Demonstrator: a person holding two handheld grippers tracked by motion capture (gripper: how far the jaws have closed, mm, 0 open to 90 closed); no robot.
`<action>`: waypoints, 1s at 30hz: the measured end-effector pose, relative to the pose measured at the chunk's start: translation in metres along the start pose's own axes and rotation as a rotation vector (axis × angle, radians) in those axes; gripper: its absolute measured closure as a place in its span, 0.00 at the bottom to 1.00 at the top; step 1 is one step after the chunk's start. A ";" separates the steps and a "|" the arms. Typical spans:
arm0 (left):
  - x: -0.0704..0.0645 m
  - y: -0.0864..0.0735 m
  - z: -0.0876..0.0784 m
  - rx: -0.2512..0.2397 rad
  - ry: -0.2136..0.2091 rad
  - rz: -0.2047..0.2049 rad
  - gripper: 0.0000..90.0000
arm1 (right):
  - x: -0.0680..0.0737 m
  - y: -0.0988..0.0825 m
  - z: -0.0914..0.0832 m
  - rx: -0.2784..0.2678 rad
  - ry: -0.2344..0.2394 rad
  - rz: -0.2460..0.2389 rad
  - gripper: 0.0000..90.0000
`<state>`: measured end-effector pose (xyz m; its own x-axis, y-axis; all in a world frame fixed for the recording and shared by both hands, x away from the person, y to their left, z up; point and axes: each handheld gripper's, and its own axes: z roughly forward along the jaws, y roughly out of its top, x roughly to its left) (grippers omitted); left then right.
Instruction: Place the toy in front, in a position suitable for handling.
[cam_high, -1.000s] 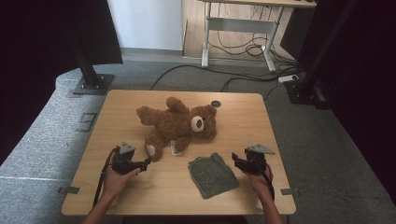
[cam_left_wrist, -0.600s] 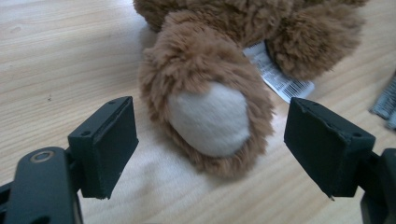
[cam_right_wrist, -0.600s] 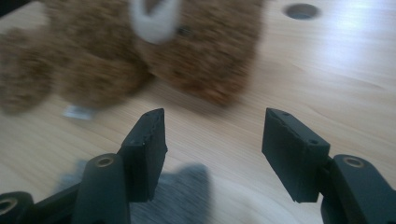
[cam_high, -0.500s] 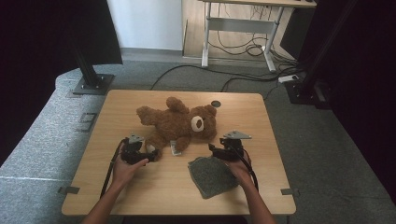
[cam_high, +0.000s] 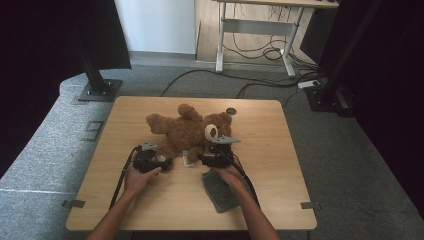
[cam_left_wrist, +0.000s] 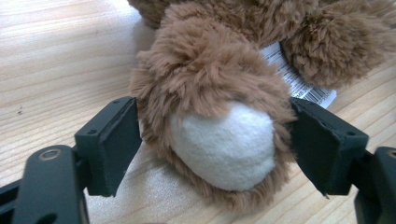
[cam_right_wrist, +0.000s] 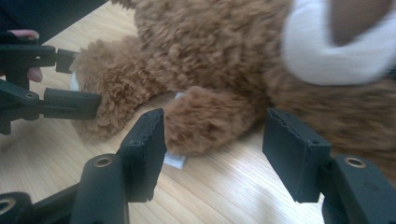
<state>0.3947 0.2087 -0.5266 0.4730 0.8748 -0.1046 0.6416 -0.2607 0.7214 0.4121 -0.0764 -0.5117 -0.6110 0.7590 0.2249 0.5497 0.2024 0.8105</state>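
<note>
I have the teddy bear lying flat near the middle of the tabletop, head toward the right edge, so both tools can come at its near limbs. My left gripper brackets a foot with a white sole; its jaws have just been closing, fur brushing the pads, not yet squeezed, so I call them released. My right gripper stands wide around a paw, gripping nothing. The bear is shaggy brown plush, soft and rounded, with a paper tag underneath. A grey cloth lies near the front edge; the wood is pale and smooth
</note>
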 end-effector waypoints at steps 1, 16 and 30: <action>0.000 0.000 0.000 -0.001 -0.001 0.001 0.23 | 0.002 0.000 0.004 0.003 0.003 -0.005 0.43; 0.003 0.001 0.002 0.000 -0.031 -0.008 0.41 | 0.015 0.001 0.043 0.087 -0.028 -0.072 0.79; -0.001 -0.008 -0.009 0.029 -0.108 0.036 0.66 | 0.019 -0.023 0.012 0.099 0.014 -0.083 0.82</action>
<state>0.3839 0.2139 -0.5256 0.5575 0.8160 -0.1527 0.6394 -0.3046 0.7060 0.3948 -0.0590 -0.5327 -0.6644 0.7285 0.1673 0.5498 0.3246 0.7697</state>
